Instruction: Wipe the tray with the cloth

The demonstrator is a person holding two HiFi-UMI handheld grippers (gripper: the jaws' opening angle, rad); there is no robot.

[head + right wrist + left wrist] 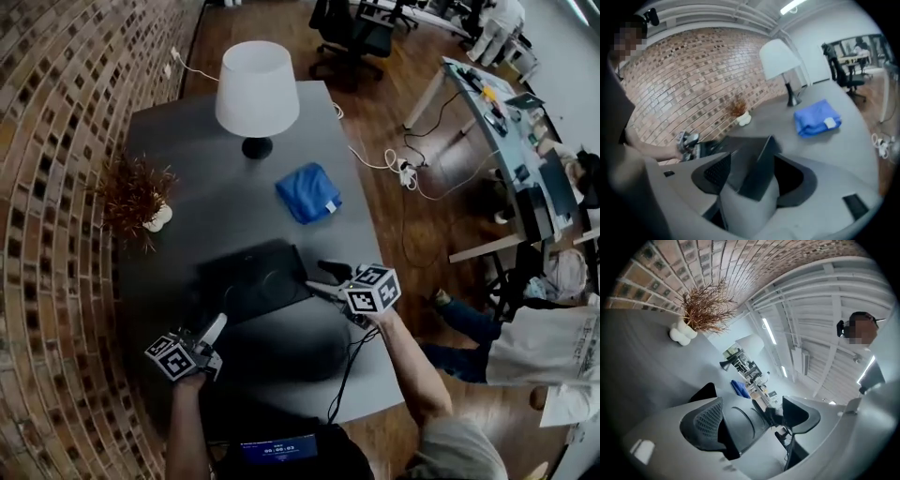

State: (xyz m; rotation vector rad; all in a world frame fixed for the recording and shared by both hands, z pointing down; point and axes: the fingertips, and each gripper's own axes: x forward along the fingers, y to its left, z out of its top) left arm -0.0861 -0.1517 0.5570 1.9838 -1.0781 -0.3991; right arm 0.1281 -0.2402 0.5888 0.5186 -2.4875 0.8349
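Observation:
A dark tray (248,281) lies flat on the grey table (178,141); it also fills the middle of the left gripper view (740,420) and the right gripper view (745,150). The folded blue cloth (309,192) rests beyond it, toward the lamp, untouched (739,388) (816,118). My right gripper (321,279) stands open at the tray's right edge, with that edge between the jaws (757,176) and the pads clear of it. My left gripper (217,326) is open at the tray's near left corner, which reaches between its jaws (752,416).
A white lamp (257,94) stands at the table's far end. A dried plant in a white vase (136,192) sits by the brick wall. A black cable (347,366) runs off the near right edge. Desks, chairs and a seated person (553,337) are at the right.

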